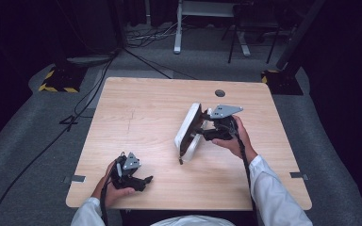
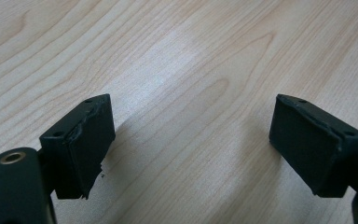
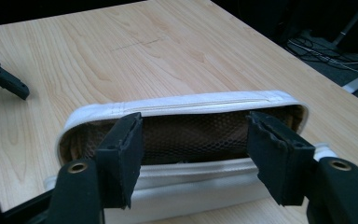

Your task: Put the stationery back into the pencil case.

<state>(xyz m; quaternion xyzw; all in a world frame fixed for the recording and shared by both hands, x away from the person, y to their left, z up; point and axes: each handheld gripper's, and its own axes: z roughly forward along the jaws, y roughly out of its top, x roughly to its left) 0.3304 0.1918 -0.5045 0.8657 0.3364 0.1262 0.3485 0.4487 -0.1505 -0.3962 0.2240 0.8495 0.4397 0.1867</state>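
— Now, item one for our list: the desk (image 1: 146, 113), pale wood grain, with a small dark round hole (image 1: 220, 93) near its far edge. We enter it as the largest piece.

— Agreed. Item two: the white case (image 1: 189, 132), zipped along its edge and standing open like a clamshell, a little right of the desk's middle. In the right gripper view we see its upper shell (image 3: 191, 103) lifted over the lower one, with a brown mesh lining (image 3: 191, 140) inside the gap.

— Does it stand flat?

— We log it as tilted: one shell rests on the desk, the other rises at an angle above it.

— Item three, the right gripper (image 3: 193, 156). We note it just beside the case's open mouth, held in the person's right hand (image 1: 235, 141). Its fingers (image 3: 121, 158) stand apart, one toward each end of the opening, in front of the lower shell. Whether a pad touches the case we cannot tell; they press on nothing that we can see.

— Item four, the left gripper (image 2: 191, 144). We find it at the near left of the desk, well apart from the case, in the person's left hand (image 1: 115, 186). Its fingers (image 2: 86, 144) are spread wide, with bare wood between them and nothing held.

— Smallest entries?

— The grey three-cornered plates on top of each gripper, and white sleeves (image 1: 273, 193) at the near edge.
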